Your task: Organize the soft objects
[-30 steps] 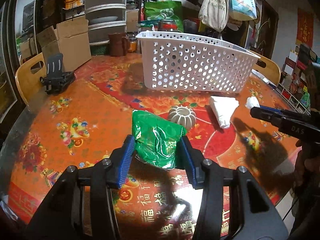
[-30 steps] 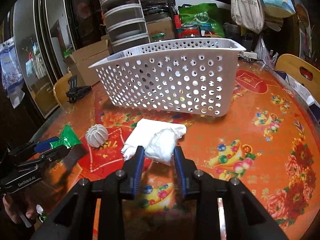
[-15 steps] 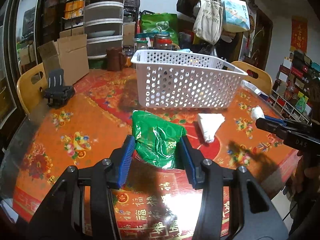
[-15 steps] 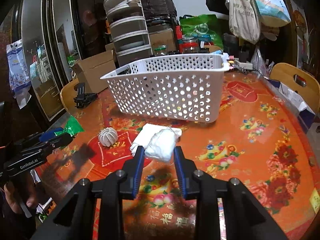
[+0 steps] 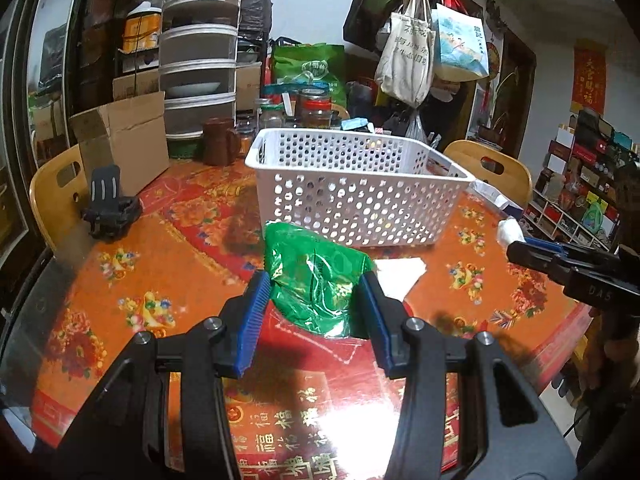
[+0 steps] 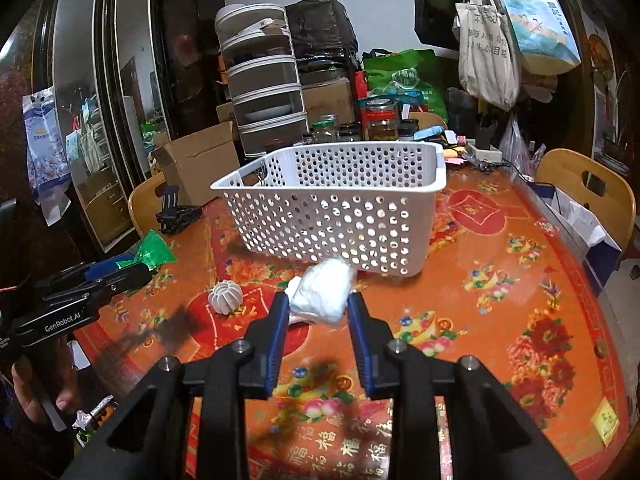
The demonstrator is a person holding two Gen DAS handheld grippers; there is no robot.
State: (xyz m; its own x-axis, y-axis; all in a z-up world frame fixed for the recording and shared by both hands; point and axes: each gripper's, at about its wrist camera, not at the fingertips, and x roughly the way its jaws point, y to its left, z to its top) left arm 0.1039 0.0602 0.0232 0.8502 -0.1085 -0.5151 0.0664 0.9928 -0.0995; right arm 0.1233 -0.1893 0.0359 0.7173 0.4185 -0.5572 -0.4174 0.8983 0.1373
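**A:** Between the blue pads of your left gripper point(image 5: 314, 300) sits the crinkled green plastic bag point(image 5: 314, 282), pinched on both sides and clear of the table. Carry it high enough to pass the near rim of the white perforated plastic basket point(image 5: 352, 204), which stands just beyond it, and let go only once the bag is over the opening.

**B:** And my right?

**A:** Your right gripper point(image 6: 318, 306) is closed on the soft white wrapped bundle point(image 6: 322, 294), also lifted. The basket's front wall is directly ahead, so go up and forward, not straight in. Both loads are limp; I'd judge a slack grip could let them slide out, so don't ease off midway.

**B:** What's left on the table?

**A:** A white ribbed ball point(image 6: 227, 297) to the left, and a flat white folded cloth point(image 5: 398, 276) by the basket.

**B:** The surroundings?

**A:** A round table under a glossy orange-and-red flowered cover point(image 6: 520, 300), glare near you; wooden chairs, a cardboard box, jars and hanging tote bags behind.
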